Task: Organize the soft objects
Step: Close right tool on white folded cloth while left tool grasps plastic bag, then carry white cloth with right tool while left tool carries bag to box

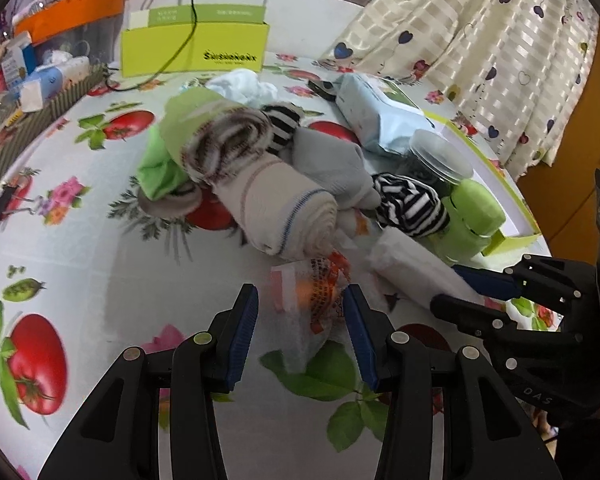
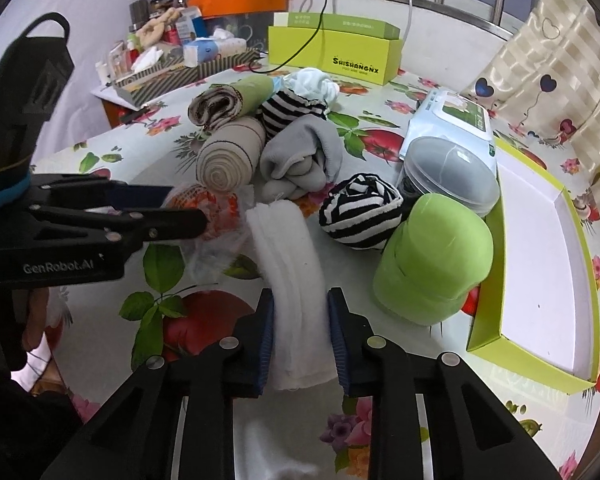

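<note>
Fruit and flower prints cover the tablecloth (image 2: 384, 128) of a cluttered table that stands by a heart-patterned curtain (image 1: 500, 40). Both grippers slant down toward the near edge of a heap of soft things.

The right gripper (image 2: 300, 338) comes in from the near side. The folded white cloth (image 2: 288, 248) runs away from it in a long strip, with its near end lying between the two blue pads (image 2: 266, 340). The jaws stand narrow and the pads lie against the cloth's sides.

The left gripper (image 1: 300, 334) reaches in from the left, its jaws parted. A crumpled plastic bag with orange print (image 1: 320, 284) lies in the gap, and neither pad clearly presses on it.

Beyond lie a rolled beige towel (image 2: 228, 156), a grey sock (image 2: 300, 156), a striped bundle (image 2: 360, 210) and a green roll (image 2: 436, 256), which sits just beside an empty lime-edged tray (image 2: 540, 240).
</note>
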`<state>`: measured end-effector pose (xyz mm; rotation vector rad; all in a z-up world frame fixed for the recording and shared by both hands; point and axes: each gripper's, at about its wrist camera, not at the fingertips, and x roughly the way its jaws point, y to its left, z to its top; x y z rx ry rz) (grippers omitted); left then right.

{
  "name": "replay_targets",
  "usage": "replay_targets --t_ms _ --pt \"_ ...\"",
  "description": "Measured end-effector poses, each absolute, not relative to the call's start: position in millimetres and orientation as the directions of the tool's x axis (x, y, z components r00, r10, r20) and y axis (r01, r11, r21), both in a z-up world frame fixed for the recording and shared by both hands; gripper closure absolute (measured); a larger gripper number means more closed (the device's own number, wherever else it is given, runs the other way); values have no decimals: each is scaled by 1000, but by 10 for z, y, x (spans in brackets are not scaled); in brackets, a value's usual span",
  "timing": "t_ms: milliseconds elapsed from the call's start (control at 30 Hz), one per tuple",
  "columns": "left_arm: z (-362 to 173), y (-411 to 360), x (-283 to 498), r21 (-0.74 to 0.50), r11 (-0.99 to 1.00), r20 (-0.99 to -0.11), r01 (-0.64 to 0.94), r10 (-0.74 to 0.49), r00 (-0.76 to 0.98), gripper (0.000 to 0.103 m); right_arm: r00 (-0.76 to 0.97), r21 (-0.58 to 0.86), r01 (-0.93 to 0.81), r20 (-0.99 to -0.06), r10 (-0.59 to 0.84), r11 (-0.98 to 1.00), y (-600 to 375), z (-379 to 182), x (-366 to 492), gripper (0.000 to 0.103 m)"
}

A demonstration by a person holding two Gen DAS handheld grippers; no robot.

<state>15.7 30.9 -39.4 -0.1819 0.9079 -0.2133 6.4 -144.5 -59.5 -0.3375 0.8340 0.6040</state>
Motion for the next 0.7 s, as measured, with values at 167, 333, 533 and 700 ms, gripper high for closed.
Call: replay_targets --t_ms 167,333,533,700 --pt "-418 277 170 -280 952 -752 120 -295 590 57 522 -42 -615 -771 366 788 -1486 -594 23 79" --pt "-409 234 101 -284 949 -746 137 -308 590 72 529 -35 -609 -763 373 792 -1524 -564 -28 80" --pt "-287 211 -20 -255 955 -723 154 -294 625 81 542 -30 -607 -746 387 794 -1564 -493 -98 80" --pt "-159 212 -112 -255 953 -698 164 -299 651 82 555 -20 -607 -726 406 795 -1595 -411 -164 80"
